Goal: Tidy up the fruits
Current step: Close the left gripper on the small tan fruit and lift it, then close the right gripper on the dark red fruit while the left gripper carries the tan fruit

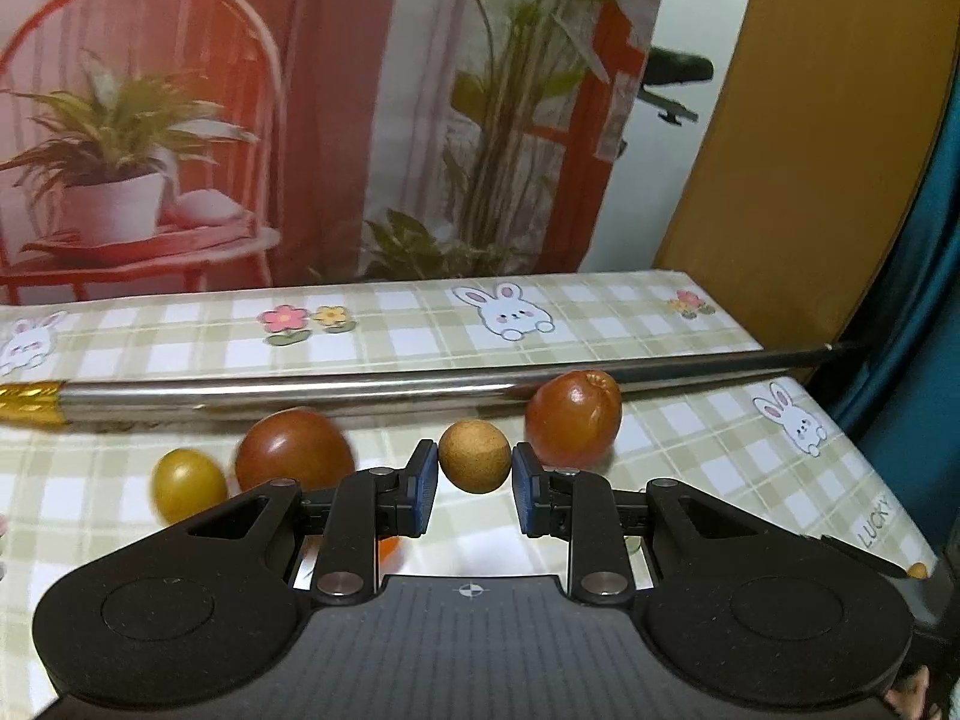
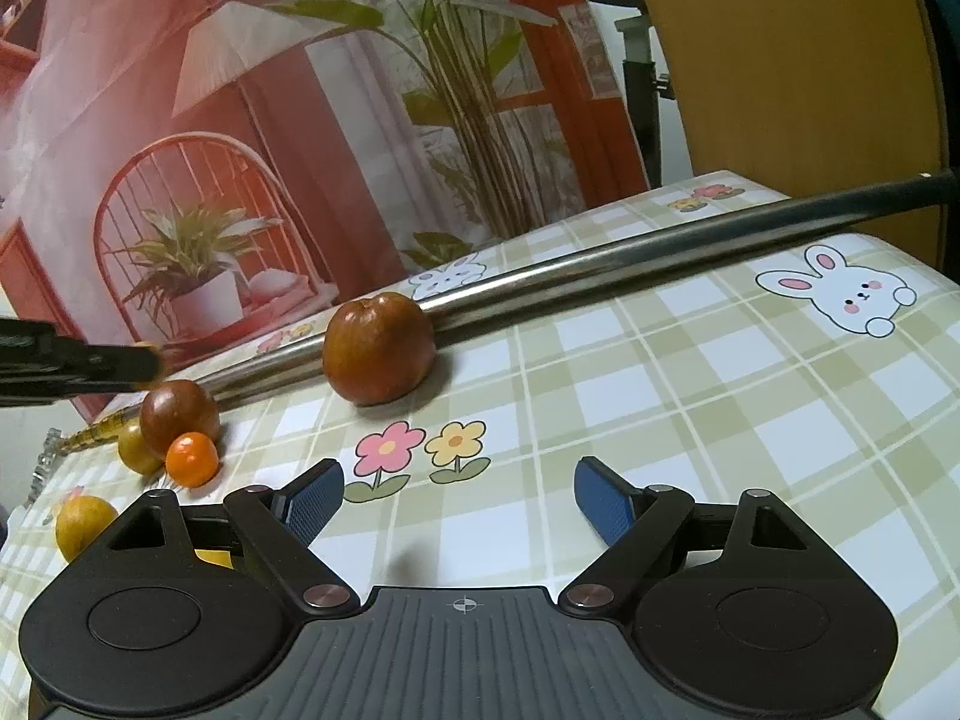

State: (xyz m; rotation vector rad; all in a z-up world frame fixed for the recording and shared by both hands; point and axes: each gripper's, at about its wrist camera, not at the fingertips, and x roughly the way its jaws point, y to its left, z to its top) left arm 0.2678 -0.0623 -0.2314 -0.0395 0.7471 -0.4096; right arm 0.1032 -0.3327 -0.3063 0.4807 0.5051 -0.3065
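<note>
My left gripper [image 1: 474, 480] is shut on a small round tan fruit [image 1: 474, 457], pinched between its blue pads [image 1: 423, 483]. Behind it, a large red-brown fruit [image 1: 575, 418] rests against a metal rod [image 1: 420, 387]. To the left lie a darker brown fruit [image 1: 294, 457] and a yellow-green one [image 1: 187, 483]. My right gripper [image 2: 459, 501] hovers open over the checked tablecloth [image 2: 690, 396], holding nothing. Ahead of it sits the red-brown fruit [image 2: 378, 355]. Farther left cluster the brown fruit [image 2: 179, 409], a small orange fruit [image 2: 192, 459] and a yellow-green fruit [image 2: 137, 450].
A yellow fruit [image 2: 84, 525] lies near the left table edge. The rod [image 2: 600, 264] crosses the table from side to side. A printed backdrop [image 1: 240, 120] stands behind the table. An orange-brown panel [image 1: 810, 150] and the table's right edge [image 1: 888, 480] bound the right side.
</note>
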